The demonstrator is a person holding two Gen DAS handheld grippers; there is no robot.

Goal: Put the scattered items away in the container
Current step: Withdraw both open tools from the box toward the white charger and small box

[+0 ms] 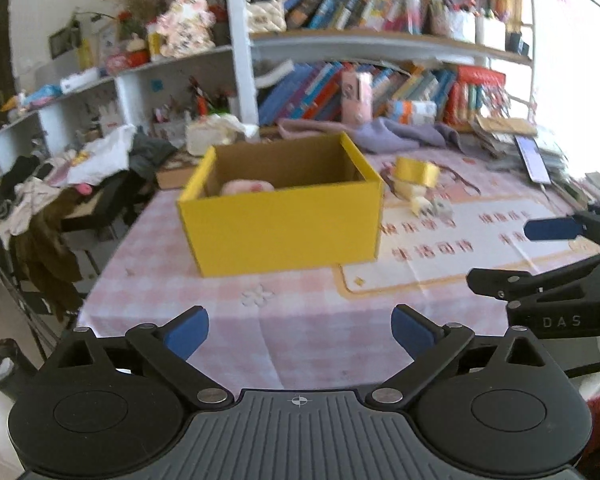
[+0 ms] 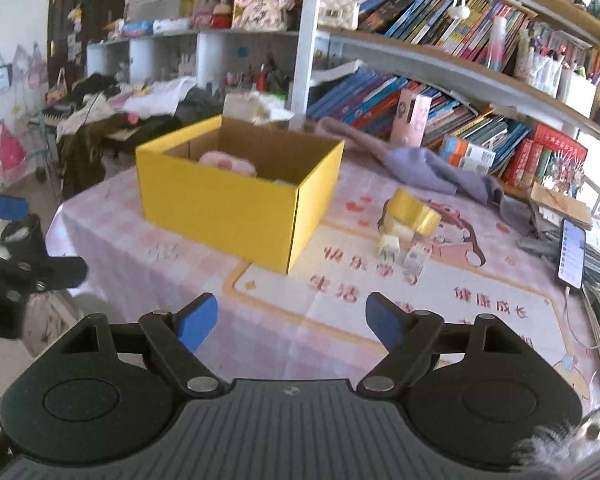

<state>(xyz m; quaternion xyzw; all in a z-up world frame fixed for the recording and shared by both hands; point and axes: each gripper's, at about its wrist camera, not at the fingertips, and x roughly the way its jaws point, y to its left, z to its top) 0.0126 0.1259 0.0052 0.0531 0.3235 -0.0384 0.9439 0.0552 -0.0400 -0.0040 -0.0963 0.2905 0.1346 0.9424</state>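
Crowded bookshelves lined the back of a room where a pink-checked surface carried a yellow cardboard box at centre frame, open-topped, apparently so loose things could be dropped in; a pink plush item already lay inside. Right of the box, a roll of gold tape and two small white blocks sat clustered together, not yet tidied. Both the left gripper and right gripper hung short of the box, fingers spread wide and empty, seemingly readied for the next pick
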